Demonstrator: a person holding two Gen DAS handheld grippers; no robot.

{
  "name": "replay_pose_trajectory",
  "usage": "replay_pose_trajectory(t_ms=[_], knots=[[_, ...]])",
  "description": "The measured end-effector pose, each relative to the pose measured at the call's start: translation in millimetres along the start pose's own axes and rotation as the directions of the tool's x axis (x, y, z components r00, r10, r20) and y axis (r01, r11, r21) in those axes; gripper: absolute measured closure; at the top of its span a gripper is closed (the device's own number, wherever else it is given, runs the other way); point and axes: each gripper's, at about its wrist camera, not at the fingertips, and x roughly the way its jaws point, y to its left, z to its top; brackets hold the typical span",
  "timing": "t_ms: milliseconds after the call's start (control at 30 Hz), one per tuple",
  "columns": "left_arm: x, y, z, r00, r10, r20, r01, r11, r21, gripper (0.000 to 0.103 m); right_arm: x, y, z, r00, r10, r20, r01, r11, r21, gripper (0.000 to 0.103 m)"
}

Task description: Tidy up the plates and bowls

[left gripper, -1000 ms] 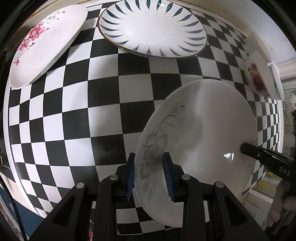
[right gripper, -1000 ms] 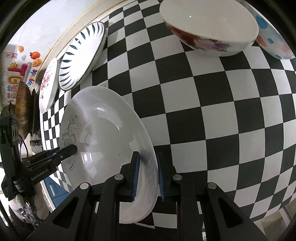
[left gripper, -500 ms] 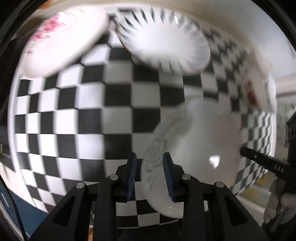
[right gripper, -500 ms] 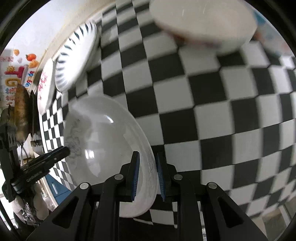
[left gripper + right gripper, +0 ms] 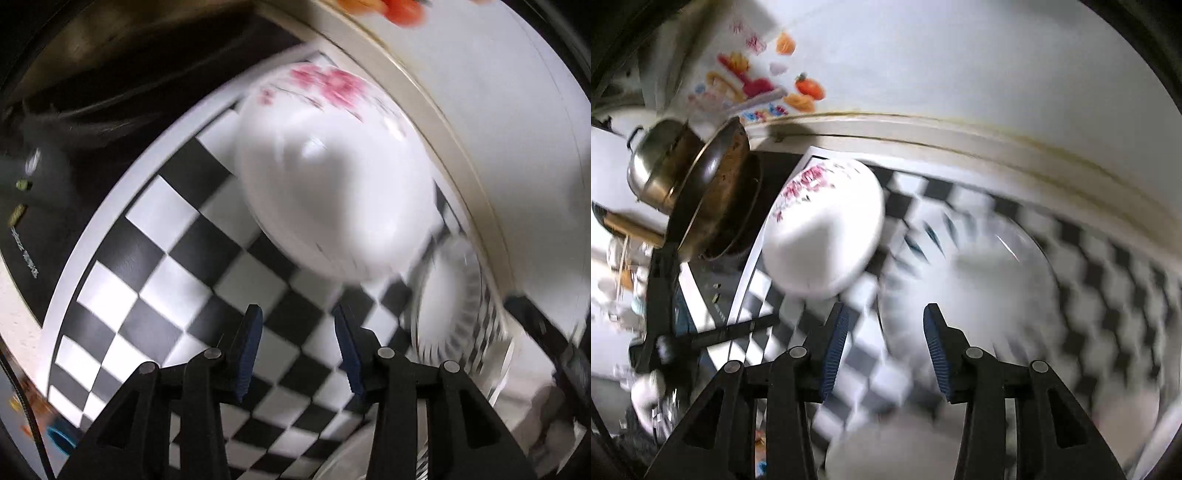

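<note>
My left gripper [image 5: 297, 347] hangs over the black-and-white checked table [image 5: 155, 280]. Its jaws are opening and nothing is between its blue pads. Just beyond them lies a white plate with pink flowers [image 5: 332, 184], and a blurred blue-patterned plate [image 5: 454, 302] lies to its right. My right gripper [image 5: 884, 343] is also opening and empty. It is above the blurred blue-patterned plate [image 5: 967, 288], with the pink-flowered plate [image 5: 823, 236] to its left. A blurred white plate edge [image 5: 882, 454] shows under the right gripper. One black finger [image 5: 738, 326] of the left gripper reaches in from the left.
Metal pots and a dark pan [image 5: 690, 192] are stacked past the table's left end. A pale wall [image 5: 960, 74] with bright stickers [image 5: 753, 88] runs along the table's far edge. A dark surface [image 5: 110, 92] borders the table beyond the pink-flowered plate.
Both grippers were shut on the rim of a white plate with grey flowers. They have let it go, opened, rolled and swung over toward the pink-flowered and blue-patterned plates.
</note>
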Motion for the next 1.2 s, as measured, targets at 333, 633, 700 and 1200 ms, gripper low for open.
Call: replay_pose_trajectory(t_ms=[333, 633, 700, 1200], knots=[[17.7, 7.5, 33.2, 0.999, 0.007, 0.041, -0.002, 0.994, -0.112, 0.065, 134.7, 14.0, 129.0, 0.986, -0.048, -0.161, 0.029, 0.992, -0.122, 0.058], [31.8, 2.3, 53.8, 0.998, 0.043, 0.044, -0.038, 0.993, -0.111, 0.071, 182.8, 14.0, 148.4, 0.976, 0.024, -0.216, -0.060, 0.985, -0.160, 0.082], [33.9, 1.2, 50.9, 0.997, 0.058, 0.051, -0.053, 0.993, -0.109, 0.074, 181.4, 17.5, 147.3, 0.978, 0.019, -0.209, -0.057, 0.983, -0.176, 0.082], [8.3, -19.4, 24.7, 0.994, 0.082, 0.070, -0.081, 0.997, -0.008, 0.074, 117.7, 15.7, 106.4, 0.991, 0.027, -0.134, -0.054, 0.978, -0.201, 0.089]])
